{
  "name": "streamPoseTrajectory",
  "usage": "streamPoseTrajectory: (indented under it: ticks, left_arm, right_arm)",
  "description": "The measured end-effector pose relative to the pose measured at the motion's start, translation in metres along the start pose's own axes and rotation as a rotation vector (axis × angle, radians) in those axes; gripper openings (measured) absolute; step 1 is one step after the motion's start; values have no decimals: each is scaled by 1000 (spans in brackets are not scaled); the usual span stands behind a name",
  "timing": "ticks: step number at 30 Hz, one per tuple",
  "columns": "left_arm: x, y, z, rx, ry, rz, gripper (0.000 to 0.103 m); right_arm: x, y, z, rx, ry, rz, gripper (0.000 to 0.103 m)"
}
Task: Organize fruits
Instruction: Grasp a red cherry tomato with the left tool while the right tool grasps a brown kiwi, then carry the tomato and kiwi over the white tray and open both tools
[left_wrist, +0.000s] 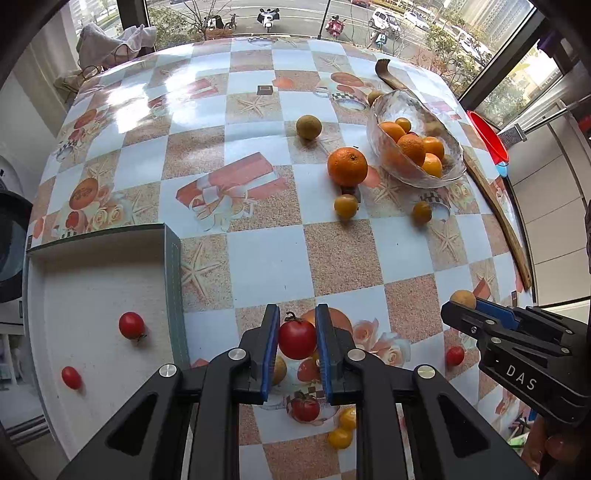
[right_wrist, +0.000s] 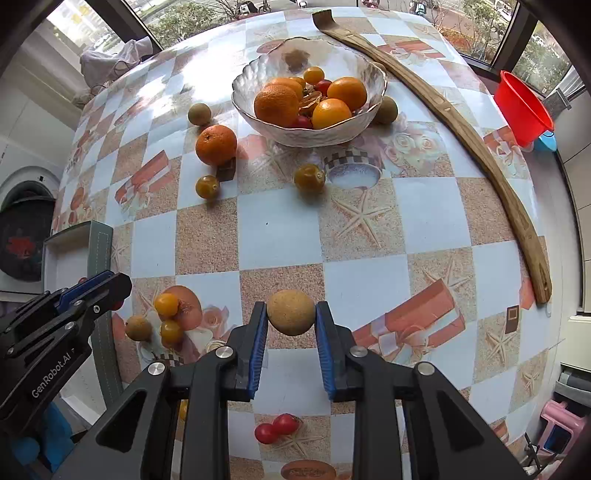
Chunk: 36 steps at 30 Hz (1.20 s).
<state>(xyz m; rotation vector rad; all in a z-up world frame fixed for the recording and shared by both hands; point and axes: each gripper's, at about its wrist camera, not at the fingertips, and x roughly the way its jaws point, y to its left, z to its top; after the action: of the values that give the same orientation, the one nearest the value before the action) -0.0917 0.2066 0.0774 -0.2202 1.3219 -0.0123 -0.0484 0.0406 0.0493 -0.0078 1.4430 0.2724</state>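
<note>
Left gripper (left_wrist: 297, 339) is clamped on a red cherry tomato (left_wrist: 297, 339) above the checked tablecloth (left_wrist: 332, 254), just right of a white tray (left_wrist: 92, 280) that already holds two red tomatoes (left_wrist: 131, 325). Right gripper (right_wrist: 291, 314) pinches a tan, rough-skinned round fruit (right_wrist: 291, 312) between its blue pads. Farther away, a glass bowl (right_wrist: 258, 70) holds oranges and small fruits. Sorting looks partly done: a large orange (right_wrist: 216, 144), several yellow, brownish and red small fruits lie loose on the cloth.
</note>
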Motion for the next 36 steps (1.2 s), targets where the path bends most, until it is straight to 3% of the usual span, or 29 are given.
streamPoseTrajectory:
  ticks: [10, 22, 30, 36]
  left_arm:
    - [-24, 48, -28, -99, -16, 16, 21]
    - [-41, 117, -53, -203, -46, 68, 21]
    - [-37, 168, -41, -227, -76, 122, 21]
    - [-21, 191, -20, -217, -86, 151, 21]
  right_arm:
    - [-7, 42, -16, -76, 12, 18, 28]
    - [-5, 127, -12, -205, 25, 60, 28]
    - [16, 196, 6, -264, 37, 120, 28]
    - [45, 225, 27, -246, 59, 137, 28]
